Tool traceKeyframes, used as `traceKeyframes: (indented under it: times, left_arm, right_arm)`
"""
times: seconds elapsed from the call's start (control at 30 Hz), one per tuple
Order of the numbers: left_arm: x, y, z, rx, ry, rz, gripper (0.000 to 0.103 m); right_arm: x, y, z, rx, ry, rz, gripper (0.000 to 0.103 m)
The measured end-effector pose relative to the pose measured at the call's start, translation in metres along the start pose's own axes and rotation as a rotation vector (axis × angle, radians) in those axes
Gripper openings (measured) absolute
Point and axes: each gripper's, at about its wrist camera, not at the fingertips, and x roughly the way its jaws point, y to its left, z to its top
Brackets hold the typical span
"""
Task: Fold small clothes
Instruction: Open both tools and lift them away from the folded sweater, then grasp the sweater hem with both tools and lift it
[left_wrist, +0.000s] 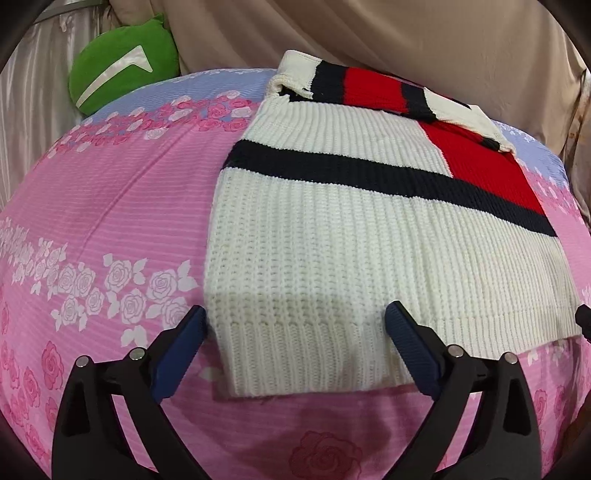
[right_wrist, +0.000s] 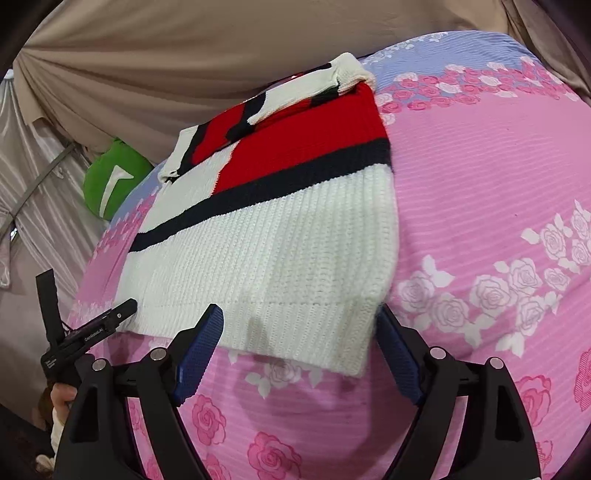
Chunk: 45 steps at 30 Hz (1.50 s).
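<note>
**Both claws poised at the near hem of a half-folded sweater**

The knit sweater lies flat on the pink rose-print bedspread, its ribbed hem nearest the cameras and its collar end at the far edge; the sleeves are laid across the far part of the body, so the sides look already folded in and the likely remaining step is bringing the hem up toward the collar.

The left gripper stands spread wide over the hem's left corner, one pad off the cloth to the left, the other over the knit; it grips nothing; the right gripper is likewise agape at the hem's right corner, straddling the edge, holding nothing.

Taking both corners at once would keep the hem straight during a lift; that seems the reason for the matched stance.

A green cushion sits at the far left, against the beige drapes, well apart from the garment.
</note>
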Motion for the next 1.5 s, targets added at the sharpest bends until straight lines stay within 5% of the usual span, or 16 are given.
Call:
traceKeyframes:
  times: [0.4,0.47,0.5,0.57,0.67,0.7,0.73,0.83,0.97,1.27,1.5]
  left_arm:
    - [0.001,-0.002,0.002,-0.022,-0.009,-0.014,0.095]
    - [-0.001,-0.003,0.001,-0.022,-0.009,-0.020,0.093]
    - [-0.002,-0.004,0.001,-0.017,-0.012,-0.024,0.088]
    - [-0.005,-0.007,-0.001,-0.009,-0.018,-0.033,0.078]
    - [-0.011,-0.007,-0.002,-0.010,-0.013,-0.089,0.049]
    - [-0.013,-0.005,-0.002,-0.023,-0.005,-0.127,0.024]
    - [-0.013,-0.002,-0.002,-0.046,0.020,-0.201,0.010]
    - [-0.025,0.009,0.000,-0.107,0.023,-0.331,0.008]
    - [-0.078,0.020,-0.001,-0.099,-0.114,-0.427,0.007]
    - [-0.182,0.023,-0.030,0.003,-0.285,-0.555,0.006]
    - [-0.271,0.050,-0.065,0.023,-0.517,-0.650,0.006]
  right_arm:
    - [0.007,0.004,0.003,0.027,-0.017,0.008,0.084]
    - [0.007,0.005,0.003,0.022,-0.023,-0.002,0.073]
    - [0.007,0.006,0.002,0.017,-0.023,-0.010,0.067]
    - [0.008,0.006,0.001,0.011,-0.021,-0.022,0.030]
    - [0.003,0.006,-0.001,0.008,-0.047,-0.011,0.014]
    - [-0.003,0.007,-0.002,0.003,-0.071,0.001,0.011]
    - [-0.008,0.007,-0.003,0.003,-0.095,0.019,0.010]
    - [-0.029,0.004,-0.008,0.016,-0.172,0.094,0.009]
    - [-0.058,0.001,-0.019,0.020,-0.254,0.142,0.007]
    - [-0.147,0.006,-0.066,-0.072,-0.415,0.211,0.007]
    - [-0.238,0.024,-0.104,-0.152,-0.592,0.312,0.007]
